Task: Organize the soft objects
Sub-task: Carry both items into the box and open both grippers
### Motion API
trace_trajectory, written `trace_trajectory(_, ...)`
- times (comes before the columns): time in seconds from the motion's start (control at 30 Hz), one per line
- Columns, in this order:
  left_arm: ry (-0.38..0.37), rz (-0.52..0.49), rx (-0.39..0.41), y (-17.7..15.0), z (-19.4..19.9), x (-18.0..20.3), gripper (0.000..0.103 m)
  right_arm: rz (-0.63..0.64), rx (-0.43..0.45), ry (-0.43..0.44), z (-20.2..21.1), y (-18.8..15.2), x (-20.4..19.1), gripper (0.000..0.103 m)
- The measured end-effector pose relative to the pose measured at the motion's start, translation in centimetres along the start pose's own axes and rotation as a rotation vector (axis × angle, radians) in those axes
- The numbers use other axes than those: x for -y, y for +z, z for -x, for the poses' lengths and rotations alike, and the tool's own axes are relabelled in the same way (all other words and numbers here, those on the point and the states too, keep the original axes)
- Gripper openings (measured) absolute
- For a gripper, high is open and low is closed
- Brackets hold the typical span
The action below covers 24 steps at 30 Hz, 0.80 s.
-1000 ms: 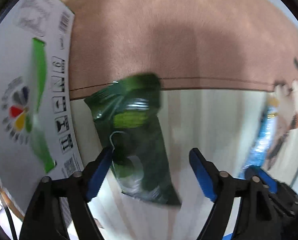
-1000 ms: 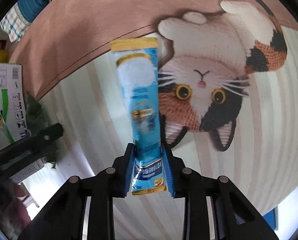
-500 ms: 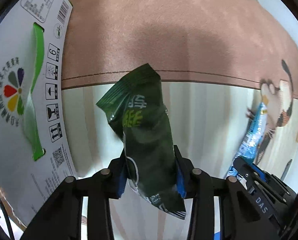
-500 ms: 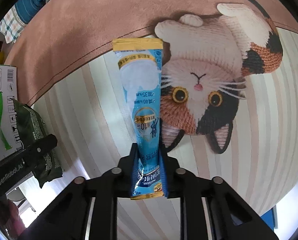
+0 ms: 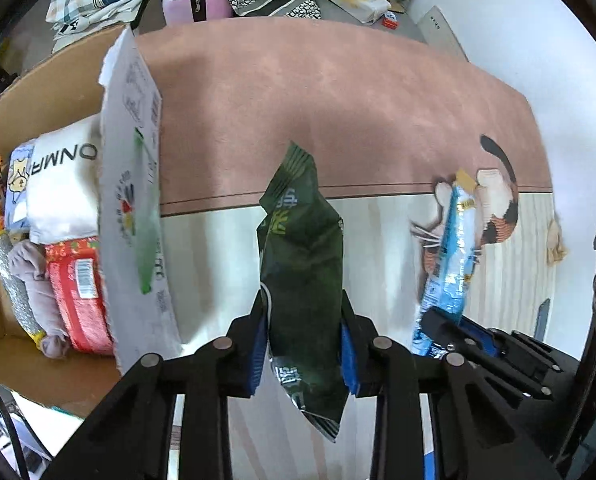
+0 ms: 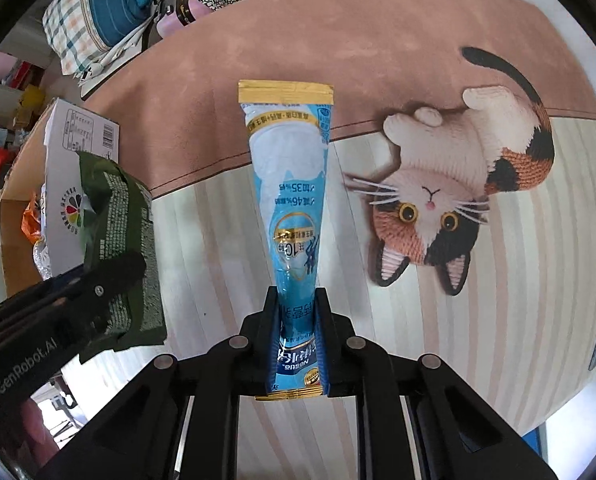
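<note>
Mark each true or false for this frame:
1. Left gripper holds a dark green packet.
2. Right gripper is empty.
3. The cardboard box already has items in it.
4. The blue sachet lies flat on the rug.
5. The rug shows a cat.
1. True. The left gripper is shut on the dark green packet.
2. False. The right gripper is shut on the blue sachet.
3. True. The cardboard box holds a red packet and a white bag, among other things.
4. False. The blue sachet hangs clamped in the jaws, clear of the rug.
5. True. A calico cat picture is on the rug.
</note>
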<state>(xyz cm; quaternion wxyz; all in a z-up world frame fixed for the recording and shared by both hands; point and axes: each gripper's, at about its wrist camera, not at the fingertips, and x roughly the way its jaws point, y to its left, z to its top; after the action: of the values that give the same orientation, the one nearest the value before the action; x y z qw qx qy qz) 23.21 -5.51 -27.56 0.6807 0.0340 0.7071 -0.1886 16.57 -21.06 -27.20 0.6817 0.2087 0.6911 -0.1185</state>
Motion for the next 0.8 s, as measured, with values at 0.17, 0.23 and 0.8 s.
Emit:
trace_trajectory(0.17, -0.035, 0.041, 0.041, 0.6, 2.3, -0.3, 0.026, -0.021, 0.022, 0.038, 0.6, -0.4, 1.1, 0.016)
trace_trajectory(0.23, -0.064, 0.048, 0.088, 0.6, 4.8, -0.9, 0.026, -0.008, 0.045, 0.059, 1.8, -0.5, 0.2, 0.016)
trace_trajectory(0.8, 0.086, 0.189, 0.269, -0.8, 17.1, -21.5, 0.026, 0.249, 0.133, 0.095, 5.4, -0.6, -21.9, 0.016)
